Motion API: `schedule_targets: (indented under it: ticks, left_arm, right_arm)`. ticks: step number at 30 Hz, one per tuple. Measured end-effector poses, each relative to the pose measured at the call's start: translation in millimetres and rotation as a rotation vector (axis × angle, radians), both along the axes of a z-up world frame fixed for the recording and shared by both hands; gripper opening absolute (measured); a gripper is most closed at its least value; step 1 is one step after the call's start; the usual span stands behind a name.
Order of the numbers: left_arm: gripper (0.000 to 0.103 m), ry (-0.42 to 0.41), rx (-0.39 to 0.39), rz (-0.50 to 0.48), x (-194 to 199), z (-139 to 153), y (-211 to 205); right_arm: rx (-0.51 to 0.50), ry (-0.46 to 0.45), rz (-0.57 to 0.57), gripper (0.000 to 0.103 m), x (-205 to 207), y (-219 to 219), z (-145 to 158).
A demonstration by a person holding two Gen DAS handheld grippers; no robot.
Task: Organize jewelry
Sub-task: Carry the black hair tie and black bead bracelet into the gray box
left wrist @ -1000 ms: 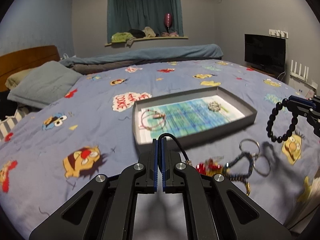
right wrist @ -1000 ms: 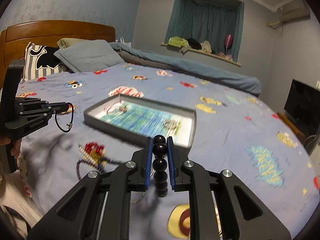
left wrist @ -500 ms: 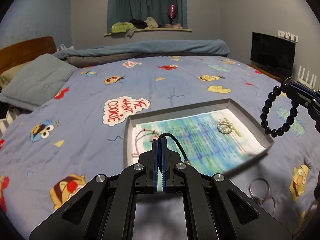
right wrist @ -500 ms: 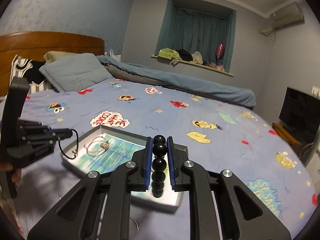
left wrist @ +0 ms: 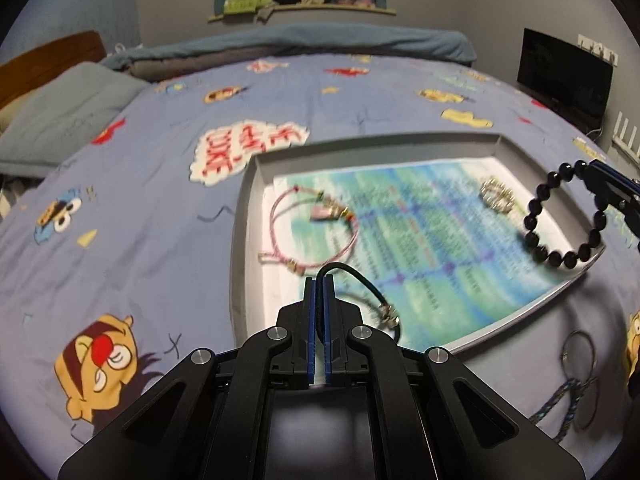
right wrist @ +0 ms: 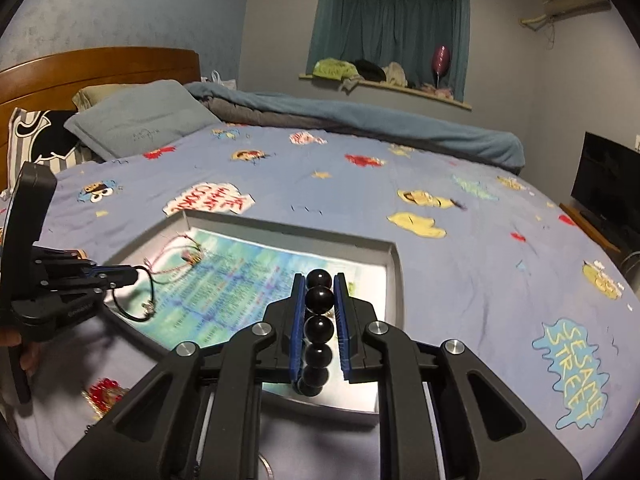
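A grey tray (left wrist: 242,216) (right wrist: 394,276) with a blue-green printed liner lies on the bed. Inside it rest a pink cord bracelet (left wrist: 312,236) (right wrist: 176,256) and a small silver ring (left wrist: 497,195). My left gripper (left wrist: 319,280) (right wrist: 134,276) is shut on a thin black cord bracelet (left wrist: 360,280) (right wrist: 132,300), which dangles over the tray's near left part. My right gripper (right wrist: 319,280) (left wrist: 592,170) is shut on a black bead bracelet (right wrist: 319,300) (left wrist: 560,220), which hangs over the tray's right end.
Loose jewelry lies on the cartoon-print sheet in front of the tray: thin wire hoops (left wrist: 578,354), a blue beaded strand (left wrist: 564,396) and a red bead piece (right wrist: 105,390). Pillows (right wrist: 140,120), a rolled duvet (right wrist: 360,120) and a television (left wrist: 564,74) border the bed.
Both grippers have moved forward and down from the loose jewelry to over the tray, each keeping its bracelet. The tray now looks much closer and larger in both views.
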State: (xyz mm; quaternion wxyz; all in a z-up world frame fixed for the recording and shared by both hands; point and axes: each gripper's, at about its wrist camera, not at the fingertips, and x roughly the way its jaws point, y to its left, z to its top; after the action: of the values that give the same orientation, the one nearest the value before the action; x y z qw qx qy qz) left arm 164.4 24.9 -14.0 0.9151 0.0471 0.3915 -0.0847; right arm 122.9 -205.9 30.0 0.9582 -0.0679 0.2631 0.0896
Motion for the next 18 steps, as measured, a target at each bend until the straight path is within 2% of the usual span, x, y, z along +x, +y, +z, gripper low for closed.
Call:
schedule_targets:
  ticks: [4,18]
  left_arm:
    - [0.004,0.007,-0.016,0.014,3,-3,8]
    - [0.004,-0.001,0.0,0.022,4,-4,6]
  right_arm:
    - [0.009,0.038,-0.008,0.014,4,-6,-8]
    - [0.006,0.184,-0.03,0.014,18,-10,-32]
